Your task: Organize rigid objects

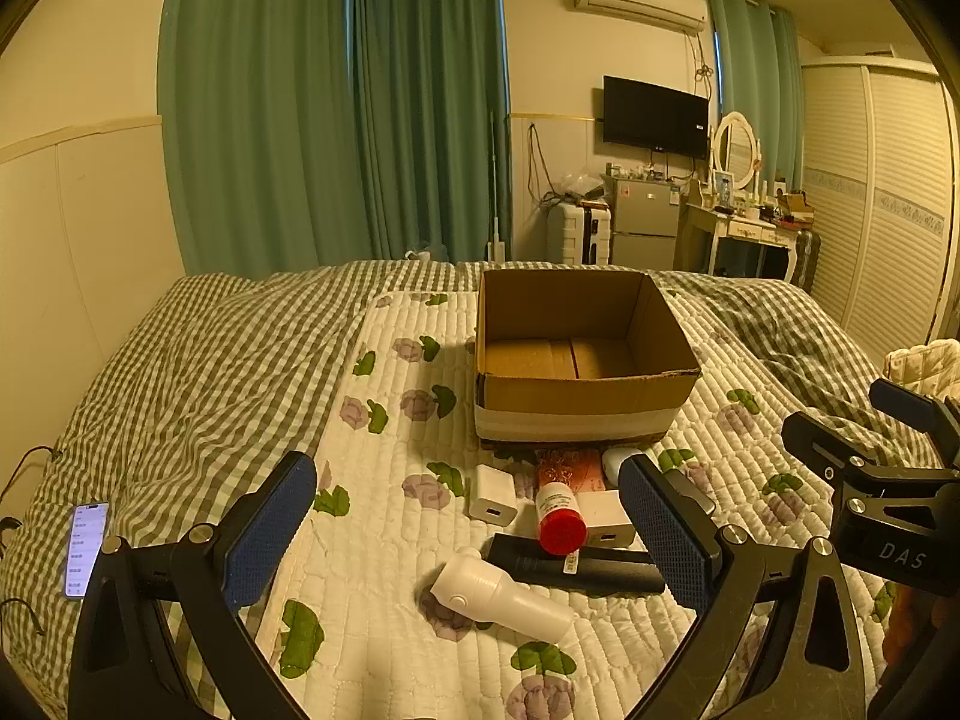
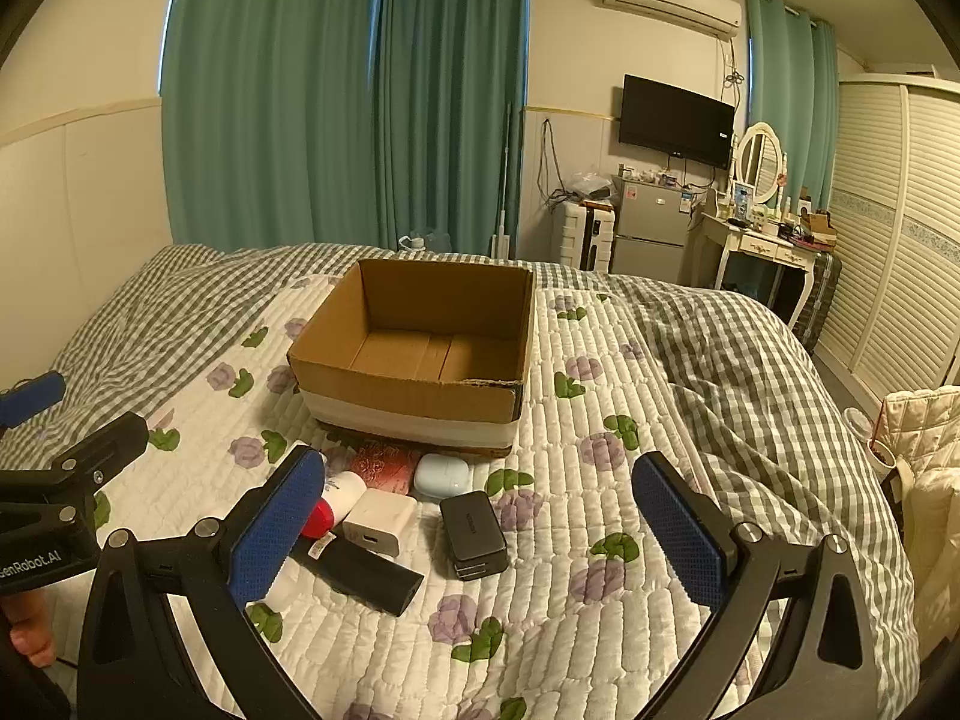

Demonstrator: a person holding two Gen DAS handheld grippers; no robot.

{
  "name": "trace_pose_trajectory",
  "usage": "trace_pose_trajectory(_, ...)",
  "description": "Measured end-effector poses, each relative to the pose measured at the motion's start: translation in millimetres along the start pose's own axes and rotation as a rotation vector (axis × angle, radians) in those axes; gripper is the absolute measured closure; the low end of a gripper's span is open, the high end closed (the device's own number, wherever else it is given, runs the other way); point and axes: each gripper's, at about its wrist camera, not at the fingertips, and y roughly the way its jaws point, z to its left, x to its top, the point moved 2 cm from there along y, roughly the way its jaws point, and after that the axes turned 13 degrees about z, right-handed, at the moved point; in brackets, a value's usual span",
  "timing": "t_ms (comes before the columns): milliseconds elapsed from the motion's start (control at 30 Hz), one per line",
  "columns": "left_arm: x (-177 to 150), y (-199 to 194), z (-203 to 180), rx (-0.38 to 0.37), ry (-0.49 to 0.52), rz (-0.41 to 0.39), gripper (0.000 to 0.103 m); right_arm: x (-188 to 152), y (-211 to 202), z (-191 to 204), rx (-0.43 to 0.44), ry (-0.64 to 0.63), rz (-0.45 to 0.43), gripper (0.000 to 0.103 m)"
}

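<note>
Both tongs hang above a bed covered with a floral quilted pad over a grey checked duvet. The left tongs are spread wide with nothing between the blue pads, and the right tongs are spread wide and hold nothing either.

An open cardboard box, white band around its base, sits on the quilt in the middle of the bed, nothing visible inside it. The stuff to sort is clustered on the quilt just in front of the box:

- a white bottle with a red cap lying on its side, its cap end resting across a long black bar-shaped object
- a white charger block just left of the bottle, and a second white charger on its other side
- a white handheld device with a round button lying nearest the left tongs, beside the black bar
- a reddish patterned flat item right up against the box's front wall
- a pale blue earbud case next to that
- a black rectangular power bank, a bit apart from the rest, to the right

A phone with its screen lit lies on the checked duvet off to the left, well apart from the pile.
</note>
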Motion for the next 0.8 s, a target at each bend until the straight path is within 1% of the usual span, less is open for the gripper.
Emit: trace_pose_trajectory(800, -2.2, -1.2, 2.1, 0.010, 0.008, -0.008, 0.000, 0.0, -2.9, -1.1, 0.004, -0.002, -0.003, 0.000)
